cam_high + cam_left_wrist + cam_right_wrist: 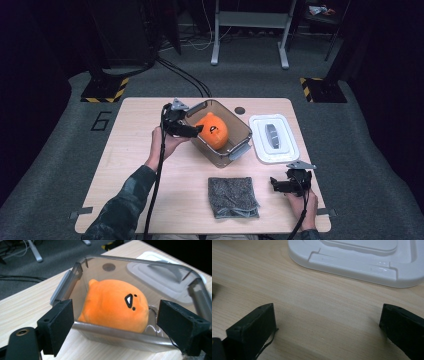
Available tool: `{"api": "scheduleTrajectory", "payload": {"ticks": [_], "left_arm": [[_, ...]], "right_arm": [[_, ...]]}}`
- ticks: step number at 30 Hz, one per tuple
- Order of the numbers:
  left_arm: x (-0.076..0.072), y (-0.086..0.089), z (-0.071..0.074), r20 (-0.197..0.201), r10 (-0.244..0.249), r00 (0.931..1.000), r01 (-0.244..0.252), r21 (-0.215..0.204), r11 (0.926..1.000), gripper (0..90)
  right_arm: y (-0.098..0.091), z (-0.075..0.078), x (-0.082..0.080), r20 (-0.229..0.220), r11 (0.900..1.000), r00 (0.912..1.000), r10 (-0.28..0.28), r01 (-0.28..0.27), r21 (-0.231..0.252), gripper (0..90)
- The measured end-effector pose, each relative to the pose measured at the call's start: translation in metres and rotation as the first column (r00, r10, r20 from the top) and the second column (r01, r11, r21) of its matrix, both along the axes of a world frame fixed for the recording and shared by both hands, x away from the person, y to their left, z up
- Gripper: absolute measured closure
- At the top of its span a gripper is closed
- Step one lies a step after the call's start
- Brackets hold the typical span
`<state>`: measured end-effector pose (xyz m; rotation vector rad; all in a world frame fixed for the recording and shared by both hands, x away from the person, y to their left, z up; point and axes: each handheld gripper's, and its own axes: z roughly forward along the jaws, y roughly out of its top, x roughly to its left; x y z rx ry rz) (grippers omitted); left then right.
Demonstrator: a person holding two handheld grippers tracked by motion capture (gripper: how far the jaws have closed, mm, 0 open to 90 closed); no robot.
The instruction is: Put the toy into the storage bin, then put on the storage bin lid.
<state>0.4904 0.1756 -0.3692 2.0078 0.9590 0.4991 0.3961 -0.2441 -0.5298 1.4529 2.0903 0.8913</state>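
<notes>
Currently: orange plush toy (212, 129) lying inside clear plastic container (243, 131), landmark for all places below. Face markings of toy legible in left gripper view (117, 306); underside of toy smeared by tinted near wall of container (130, 337), contact with floor of container not resolvable. Far wall reflective, so background seen through it only dimly.

Left gripper (198, 129) at left rim of container, jaw tips at rim next to toy in high view. Jaws spread wide, nothing pinched; toy and near wall of container seen between them in left gripper view, pads apart from both. Tip contact with rim: cannot tell from high view, too small.

White lid (274, 138) flat on table (130, 165) just right of container, grey handle on top. Cut off at top edge in right gripper view (352, 263).

Right gripper (280, 185) well apart from container, to front right, near table edge. Jaws wide apart over bare wood, holding nothing; right jaw cut by frame edge.

Grey folded cloth (232, 196) in front of container. Small dark disc (240, 110) behind container; nature unclear.
</notes>
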Motion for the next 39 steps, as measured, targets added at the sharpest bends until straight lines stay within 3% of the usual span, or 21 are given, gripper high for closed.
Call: {"api": "scheduleTrajectory", "payload": {"ticks": [7,18,33,39], "left_arm": [[-0.022,0.021,-0.008,0.022,0.010,0.9997,-0.010,-0.014,0.9999,12.3],[-0.049,0.055,-0.038,0.031,0.057,0.9979,-0.057,-0.004,0.9984,10.9],[-0.061,0.087,-0.087,-0.049,0.107,0.9931,-0.108,-0.019,0.9940,7.4],[-0.065,0.099,-0.112,-0.101,0.138,0.9853,-0.141,-0.028,0.9896,4.7]], "right_arm": [[0.000,0.000,0.000,0.000,1.0000,1.0000,-0.001,0.001,0.000,0.0],[0.000,0.000,0.000,0.000,1.0000,1.0000,-0.001,0.001,0.000,0.0],[0.000,0.000,0.000,0.001,1.0000,1.0000,0.000,0.000,-0.002,0.0],[0.000,0.000,0.000,0.001,1.0000,1.0000,-0.001,0.001,-0.002,0.0]]}}
